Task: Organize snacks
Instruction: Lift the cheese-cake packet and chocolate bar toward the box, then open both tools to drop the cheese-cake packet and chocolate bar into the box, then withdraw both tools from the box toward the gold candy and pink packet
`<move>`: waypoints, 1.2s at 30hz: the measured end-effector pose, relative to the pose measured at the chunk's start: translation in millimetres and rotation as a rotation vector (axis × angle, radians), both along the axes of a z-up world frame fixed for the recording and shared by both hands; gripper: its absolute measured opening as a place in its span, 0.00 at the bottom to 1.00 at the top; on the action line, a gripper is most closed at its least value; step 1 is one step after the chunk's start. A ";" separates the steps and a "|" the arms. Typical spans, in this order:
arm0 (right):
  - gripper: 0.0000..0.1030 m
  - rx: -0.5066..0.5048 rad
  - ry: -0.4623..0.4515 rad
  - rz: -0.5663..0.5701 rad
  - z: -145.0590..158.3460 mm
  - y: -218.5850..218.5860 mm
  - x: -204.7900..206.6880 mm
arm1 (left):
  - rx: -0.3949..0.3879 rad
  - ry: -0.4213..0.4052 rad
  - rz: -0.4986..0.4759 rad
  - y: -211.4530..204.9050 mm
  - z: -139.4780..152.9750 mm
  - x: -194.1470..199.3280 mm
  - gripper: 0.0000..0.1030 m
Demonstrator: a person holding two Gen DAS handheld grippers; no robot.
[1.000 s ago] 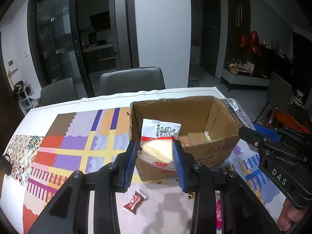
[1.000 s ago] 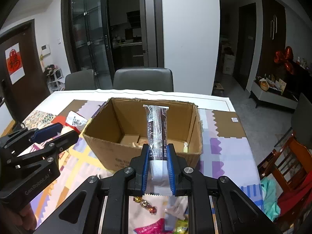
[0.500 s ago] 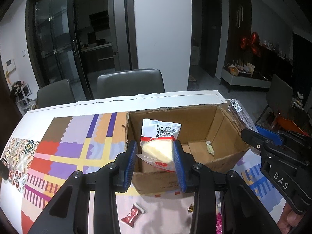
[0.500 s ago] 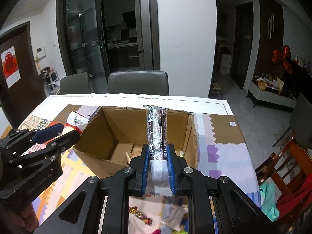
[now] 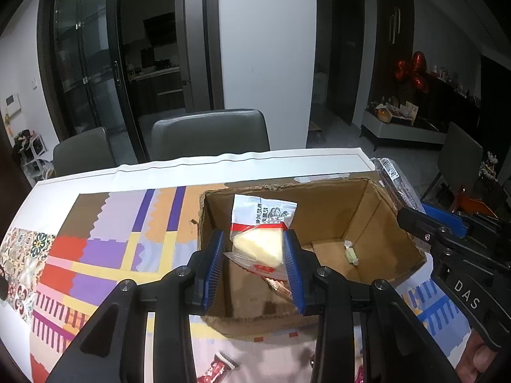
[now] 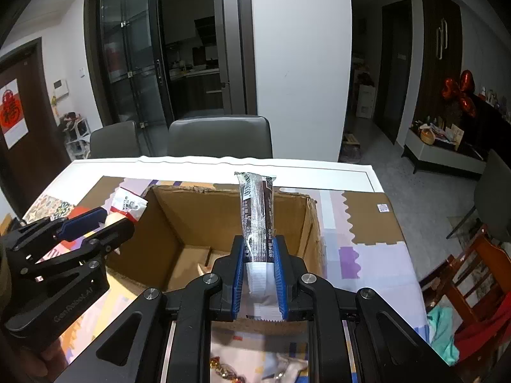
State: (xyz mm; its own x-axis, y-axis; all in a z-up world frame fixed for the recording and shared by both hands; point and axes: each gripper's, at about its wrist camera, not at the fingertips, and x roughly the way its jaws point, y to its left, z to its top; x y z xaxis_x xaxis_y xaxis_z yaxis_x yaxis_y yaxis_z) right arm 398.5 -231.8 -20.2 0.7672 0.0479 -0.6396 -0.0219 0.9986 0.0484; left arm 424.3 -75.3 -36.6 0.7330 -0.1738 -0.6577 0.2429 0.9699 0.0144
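Note:
An open cardboard box (image 5: 383, 223) stands on the patterned tablecloth; it also shows in the right wrist view (image 6: 166, 220). My left gripper (image 5: 254, 249) is shut on a clear packet of pale yellow cake (image 5: 260, 239) and holds it above the box's left part. My right gripper (image 6: 257, 255) is shut on a long dark snack bar (image 6: 257, 217) that points upward above the box's near right side. A small pale candy (image 5: 351, 253) lies on the box floor.
Loose wrapped candies lie on the cloth in front of the box (image 5: 217, 367) (image 6: 226, 367). Two grey chairs (image 5: 210, 134) stand behind the table. The tablecloth (image 5: 105, 239) extends to the left. An orange chair (image 6: 472, 274) stands at the right.
Both grippers have moved forward over the box with their snacks still held. The box now fills more of each view.

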 end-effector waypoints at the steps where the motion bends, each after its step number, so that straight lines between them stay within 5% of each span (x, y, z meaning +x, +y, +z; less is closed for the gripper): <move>1: 0.18 0.001 0.002 -0.001 -0.7 -0.4 2.8 | -0.001 0.001 0.001 -0.4 -1.2 2.5 0.36; 17: 0.18 -0.006 0.022 -0.003 -17.6 -0.4 31.2 | -0.021 0.008 -0.008 -6.4 -14.1 20.6 0.37; 23: 0.21 -0.043 -0.007 -0.015 -14.8 0.0 31.2 | 0.001 -0.012 0.004 -8.2 -11.1 18.4 0.53; 27: 0.48 -0.062 -0.036 -0.033 -8.3 -0.1 27.5 | 0.012 -0.029 0.016 -7.1 -6.4 15.3 0.61; 36: 0.58 -0.065 -0.066 -0.047 4.3 -0.5 13.9 | 0.016 -0.066 0.038 -2.5 8.1 1.4 0.67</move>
State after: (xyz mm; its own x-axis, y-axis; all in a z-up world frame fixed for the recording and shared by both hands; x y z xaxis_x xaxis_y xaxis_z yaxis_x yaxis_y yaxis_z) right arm 412.4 -232.3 -15.9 0.8083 -0.0285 -0.5880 0.0236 0.9996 -0.0160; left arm 425.8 -77.8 -28.5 0.7805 -0.1345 -0.6105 0.2036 0.9780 0.0448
